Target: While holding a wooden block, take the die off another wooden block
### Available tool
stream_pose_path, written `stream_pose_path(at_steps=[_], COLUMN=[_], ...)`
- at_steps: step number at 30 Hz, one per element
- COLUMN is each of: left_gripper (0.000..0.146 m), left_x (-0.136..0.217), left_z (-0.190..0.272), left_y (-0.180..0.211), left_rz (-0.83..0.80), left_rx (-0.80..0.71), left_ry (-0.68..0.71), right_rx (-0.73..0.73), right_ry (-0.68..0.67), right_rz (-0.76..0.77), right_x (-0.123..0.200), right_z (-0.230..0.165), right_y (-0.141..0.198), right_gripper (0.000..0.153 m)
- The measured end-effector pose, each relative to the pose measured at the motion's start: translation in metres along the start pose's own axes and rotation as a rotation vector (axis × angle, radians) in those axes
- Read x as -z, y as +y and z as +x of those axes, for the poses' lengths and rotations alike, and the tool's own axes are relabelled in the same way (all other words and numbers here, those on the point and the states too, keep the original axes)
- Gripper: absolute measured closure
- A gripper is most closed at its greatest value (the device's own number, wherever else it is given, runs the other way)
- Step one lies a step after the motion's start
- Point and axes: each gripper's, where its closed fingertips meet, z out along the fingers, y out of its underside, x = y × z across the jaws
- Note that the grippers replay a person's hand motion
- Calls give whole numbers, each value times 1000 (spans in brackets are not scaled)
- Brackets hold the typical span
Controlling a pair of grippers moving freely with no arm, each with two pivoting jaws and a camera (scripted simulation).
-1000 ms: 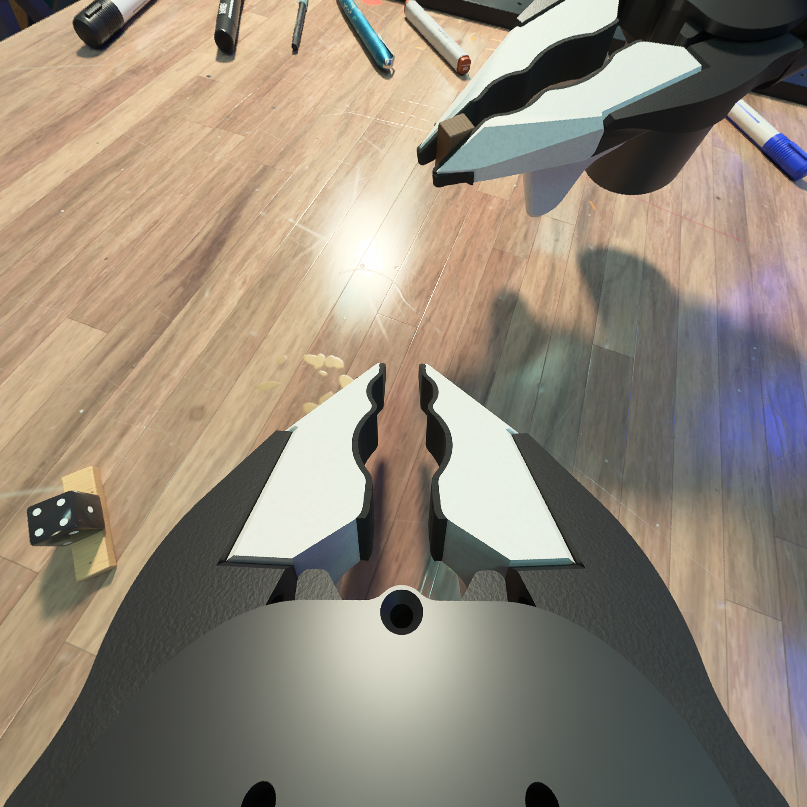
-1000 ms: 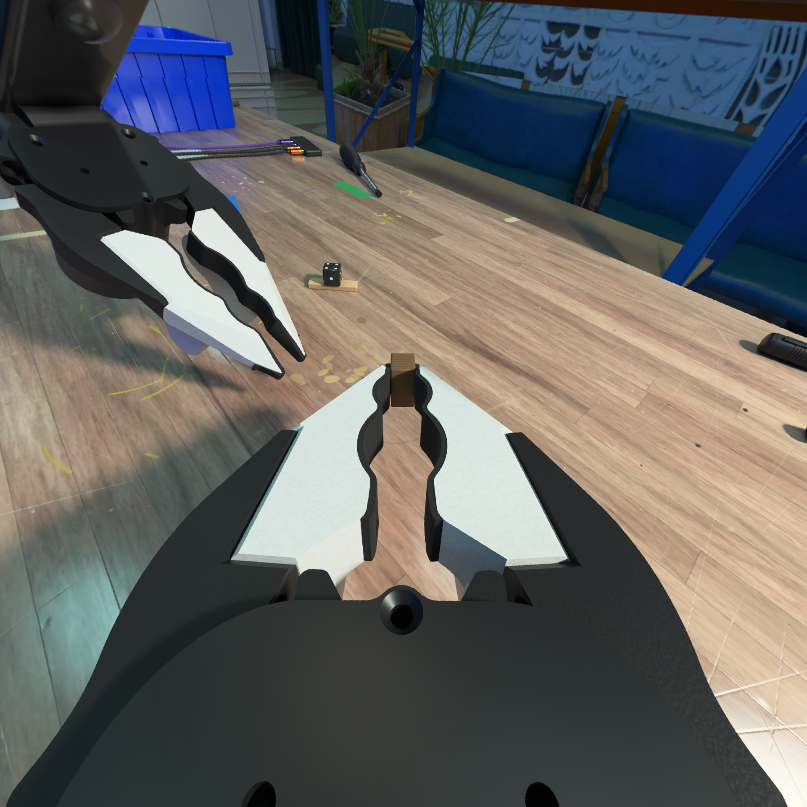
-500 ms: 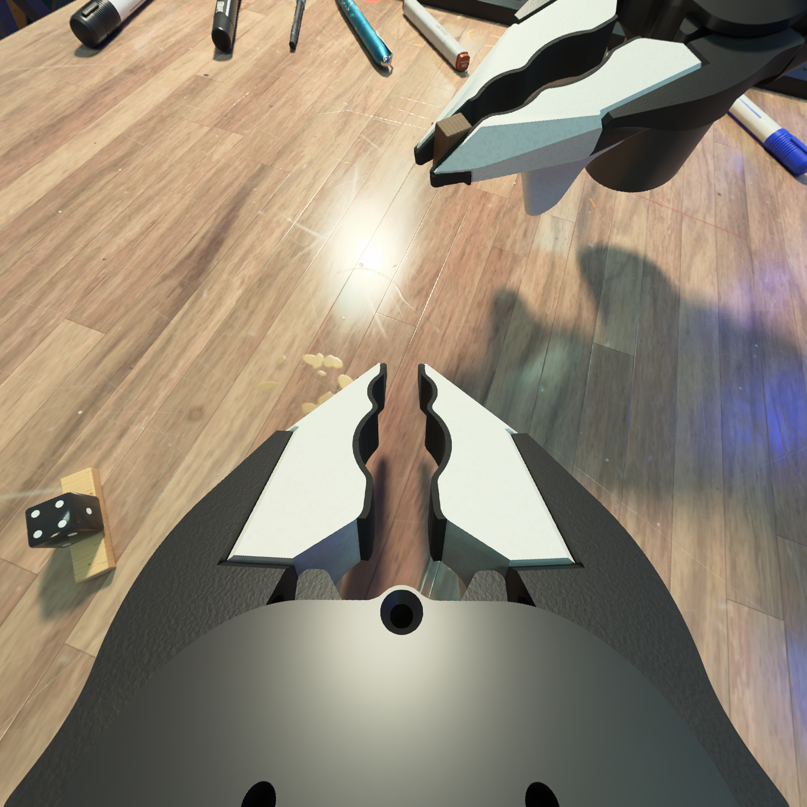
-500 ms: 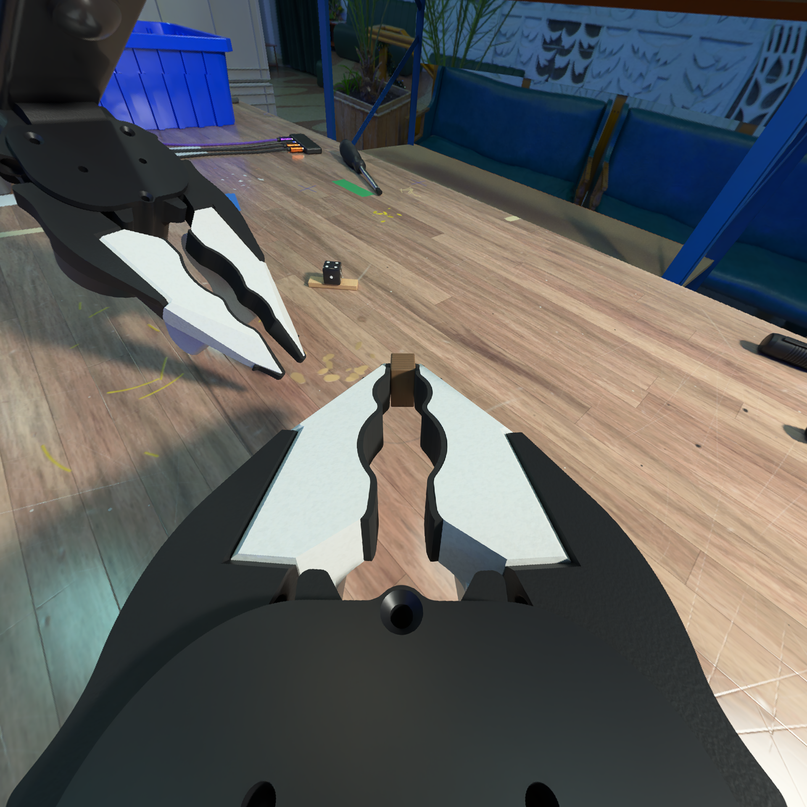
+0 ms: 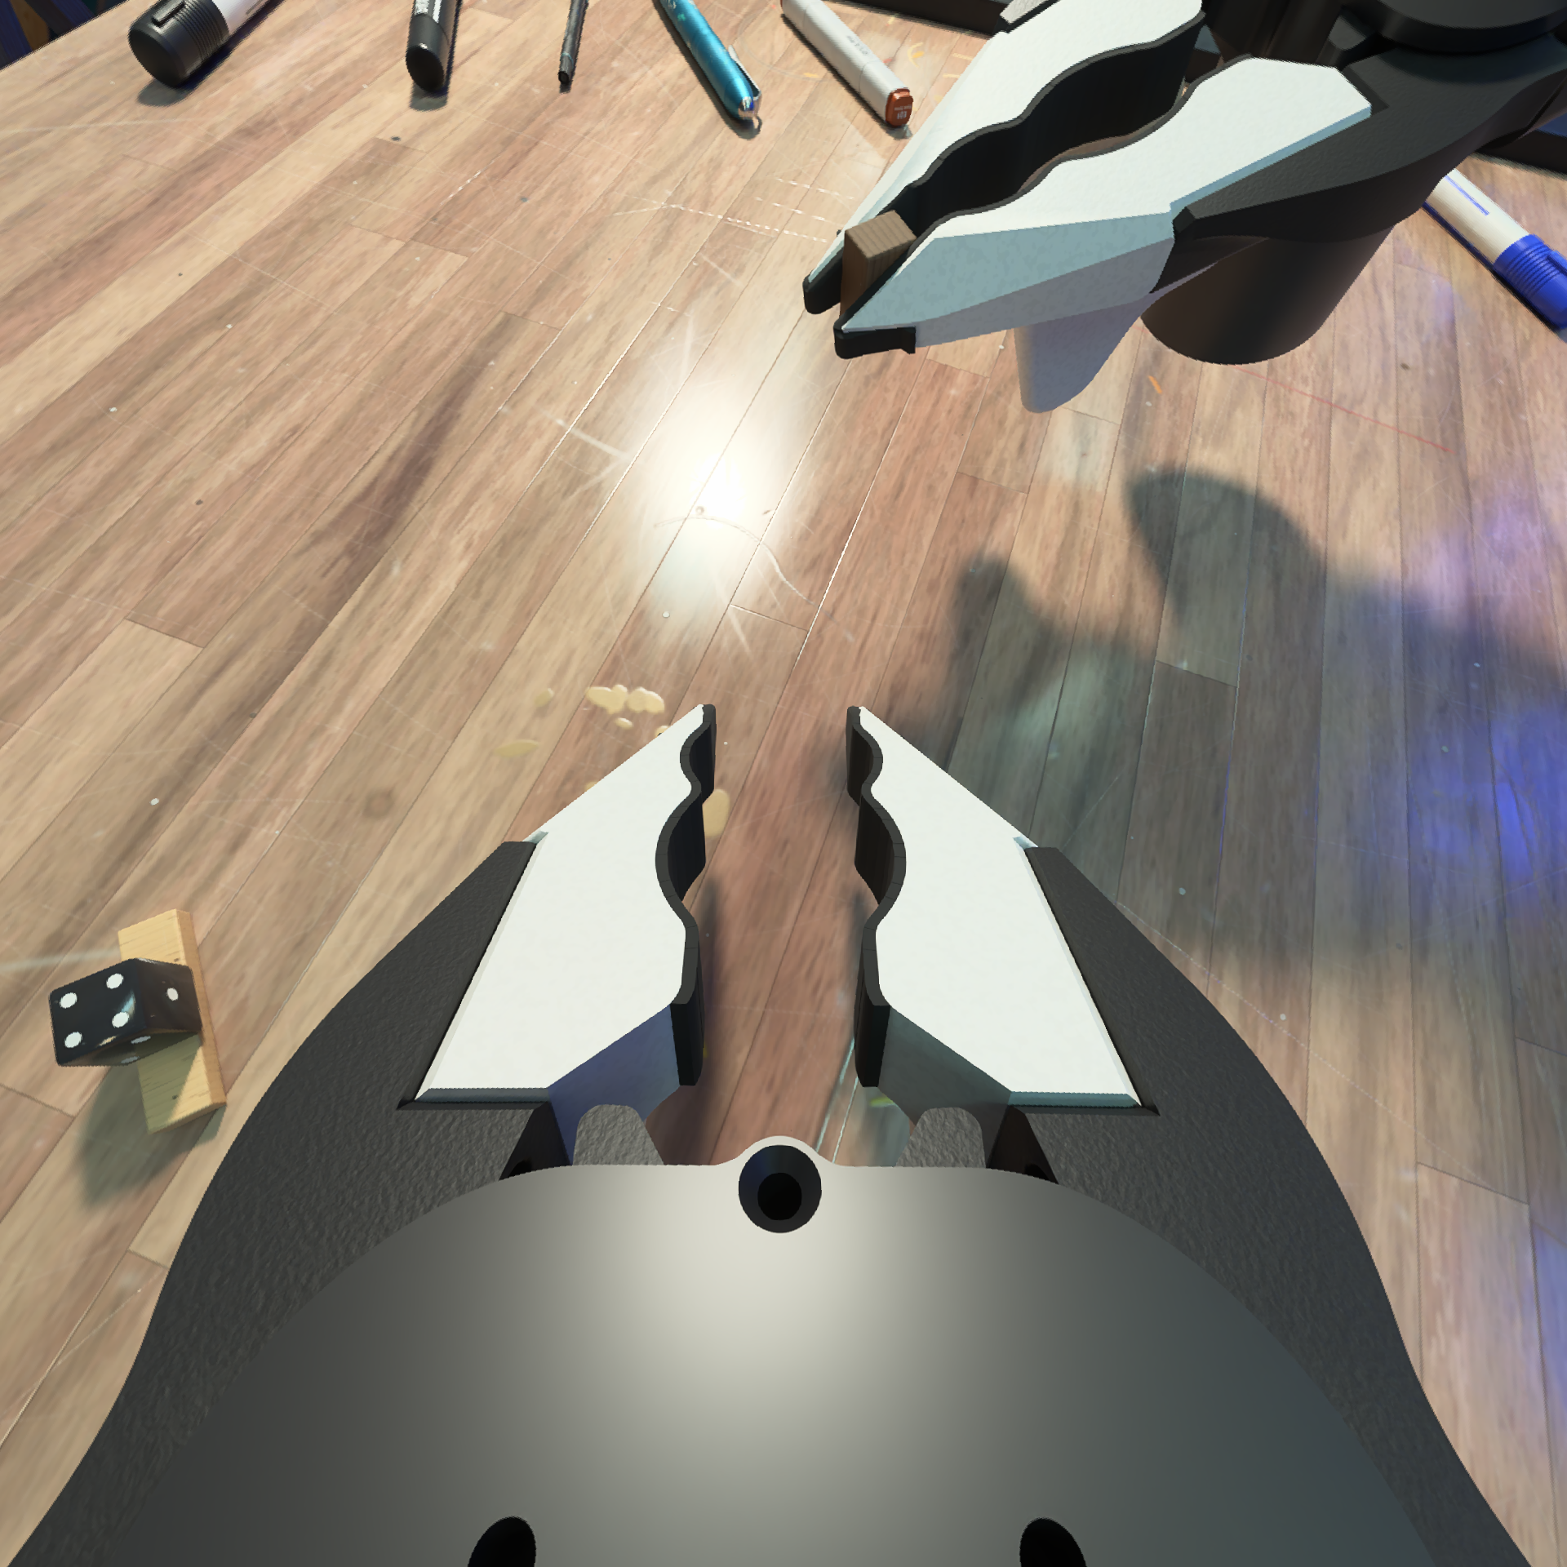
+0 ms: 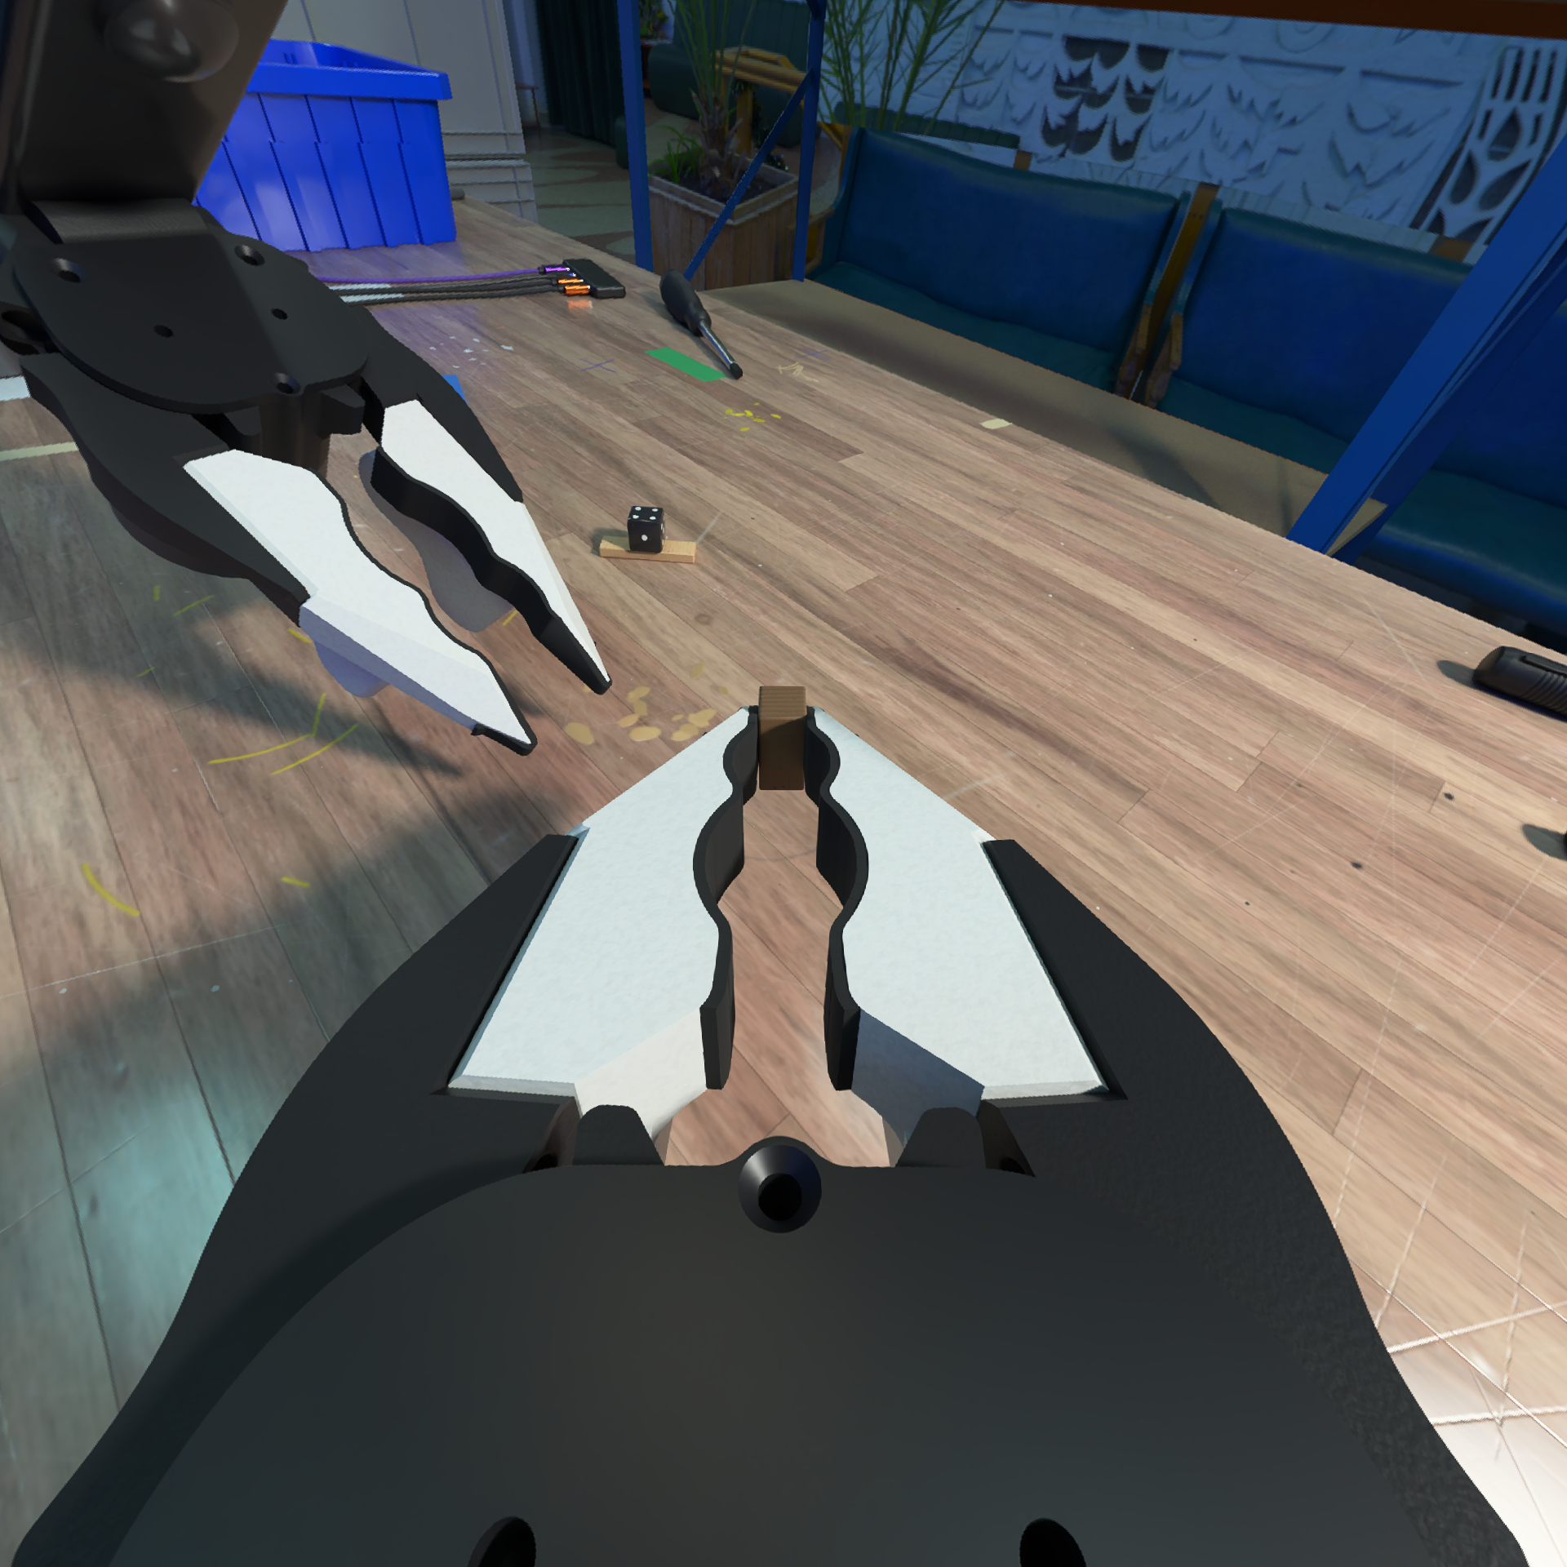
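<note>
A black die [image 5: 119, 1009] with white pips sits on a flat light wooden block [image 5: 182, 1077] on the table, far to the lower left of my left gripper [image 5: 780, 721]. That gripper is open and empty, above bare table. My right gripper [image 6: 780, 721] is shut on a small dark brown wooden block [image 6: 780, 738] held at its fingertips, off the table. The right wrist view shows the die [image 6: 644, 527] and light block [image 6: 649, 551] farther off, beyond the left gripper [image 6: 555, 708]. The left wrist view shows the right gripper [image 5: 835, 297] with its block [image 5: 873, 254] at upper right.
Several markers and pens [image 5: 708, 55] lie along the far side of the table, with a blue-capped marker [image 5: 1518, 246] at right. A screwdriver [image 6: 699, 326], cables [image 6: 475, 284], a blue bin [image 6: 331, 153] and a black object [image 6: 1522, 678] lie farther off.
My left gripper's jaws have opened wider. The right gripper has stayed shut on the dark block and has hardly moved. The die and light block have not moved.
</note>
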Motion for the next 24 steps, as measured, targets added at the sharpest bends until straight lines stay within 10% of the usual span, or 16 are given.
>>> stream_pose_path(at_steps=[12,15,24], left_gripper=[114,111,95], left_x=[7,33,61], left_z=[-8,-61,-138], left_y=[-3,-4,29], left_rz=[36,50,-23], left_rx=[-15,-109,247], left_ry=[-24,-299,-422], right_rx=[6,8,41], right_ry=[3,4,12], right_rz=[-1,9,11], right_x=[0,1,1], right_z=[-1,-1,-3], right_y=[0,-1,-1], right_gripper=[144,144,144])
